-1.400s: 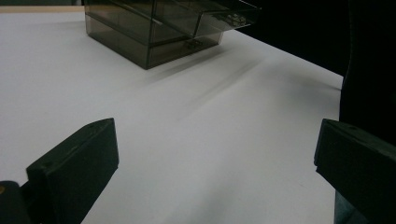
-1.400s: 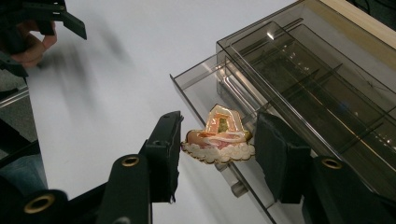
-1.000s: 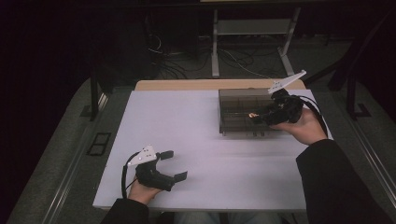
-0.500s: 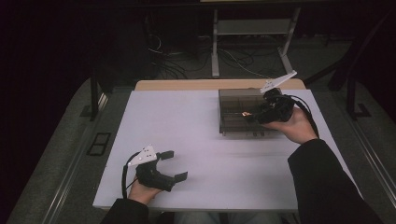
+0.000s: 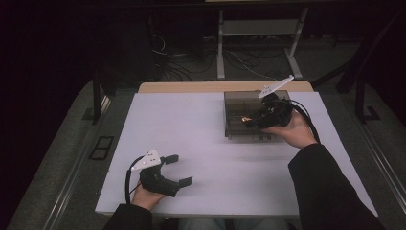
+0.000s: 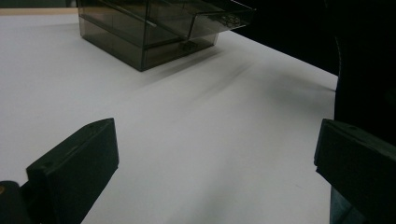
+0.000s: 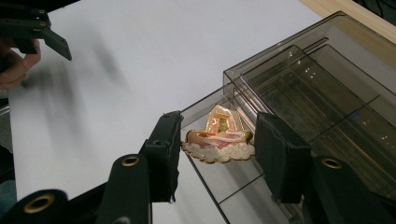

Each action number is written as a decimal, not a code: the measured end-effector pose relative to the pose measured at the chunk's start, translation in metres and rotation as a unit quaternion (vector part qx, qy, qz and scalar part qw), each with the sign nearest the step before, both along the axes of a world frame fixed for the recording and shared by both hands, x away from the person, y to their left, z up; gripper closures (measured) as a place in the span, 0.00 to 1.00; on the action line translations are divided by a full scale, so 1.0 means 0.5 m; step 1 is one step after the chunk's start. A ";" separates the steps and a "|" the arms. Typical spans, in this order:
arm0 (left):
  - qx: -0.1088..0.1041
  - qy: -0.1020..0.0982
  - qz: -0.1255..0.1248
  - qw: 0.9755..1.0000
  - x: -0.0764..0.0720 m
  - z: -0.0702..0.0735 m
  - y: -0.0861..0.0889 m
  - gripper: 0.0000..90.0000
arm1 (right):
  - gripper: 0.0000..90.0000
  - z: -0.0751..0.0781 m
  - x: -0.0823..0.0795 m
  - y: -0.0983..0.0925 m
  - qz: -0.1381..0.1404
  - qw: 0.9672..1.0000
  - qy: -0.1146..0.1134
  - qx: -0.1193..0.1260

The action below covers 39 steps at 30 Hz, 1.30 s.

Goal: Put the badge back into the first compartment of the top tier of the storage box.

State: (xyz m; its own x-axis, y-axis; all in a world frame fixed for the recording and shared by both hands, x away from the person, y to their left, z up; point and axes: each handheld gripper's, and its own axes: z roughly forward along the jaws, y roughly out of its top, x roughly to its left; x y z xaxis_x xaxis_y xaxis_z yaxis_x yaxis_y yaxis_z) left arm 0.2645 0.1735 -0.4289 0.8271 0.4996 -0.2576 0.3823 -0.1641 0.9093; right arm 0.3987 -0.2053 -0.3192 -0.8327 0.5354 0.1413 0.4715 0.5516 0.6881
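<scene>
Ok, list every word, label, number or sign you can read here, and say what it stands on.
None can be read.
The smoky clear box carries no visible label.
The small pink and gold ornament clamped in the right gripper shows no lettering.
The left gripper is plain.

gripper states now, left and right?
Left gripper: open, nothing between its jaws.
Right gripper: shut on a small orange-and-cream scalloped ornament, over the open drawer of the smoky clear plastic box.

Small orange-pink ornament (image 7: 219,137) — scalloped cream base, upright, above smoky clear organiser box (image 7: 327,93)
</scene>
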 end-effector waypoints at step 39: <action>-0.001 0.002 -0.005 1.000 0.000 0.000 -0.001 0.00 | 0.56 -0.069 0.030 0.037 -0.005 0.999 0.035 -0.020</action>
State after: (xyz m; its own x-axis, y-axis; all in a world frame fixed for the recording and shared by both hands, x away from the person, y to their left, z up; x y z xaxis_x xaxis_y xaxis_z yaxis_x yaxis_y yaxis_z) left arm 0.2645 0.1732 -0.4290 0.8311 0.4906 -0.2618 0.3841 -0.1661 0.9082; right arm 0.4138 -0.1868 -0.3539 -0.8157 0.5508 0.1770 0.5236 0.5727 0.6308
